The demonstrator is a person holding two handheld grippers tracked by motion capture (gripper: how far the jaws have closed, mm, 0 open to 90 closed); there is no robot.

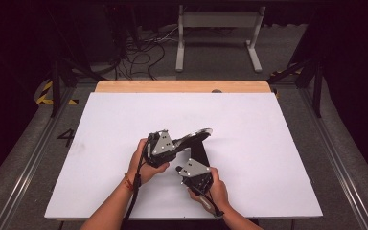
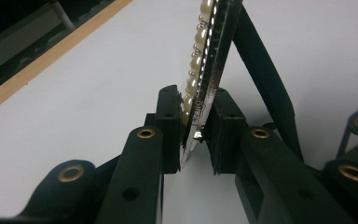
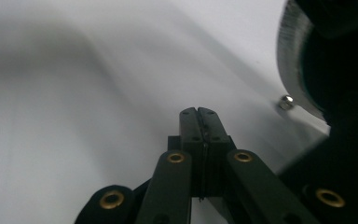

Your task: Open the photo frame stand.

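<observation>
A flat, silvery frame (image 2: 213,70) edged with a row of pearl-like beads (image 2: 196,60) is being held edge-on above the white desk (image 1: 268,143), nearer its front edge than its back. A black prop leg (image 2: 265,79) is slanting from its back to the desk, probably to let it stand. The left gripper (image 2: 195,135) is pinching the frame's lower edge between its 2 jaws, likely to steady it upright. The right gripper (image 3: 199,122) is sitting just beside it, toward the front edge, its jaws pressed together on nothing.
</observation>
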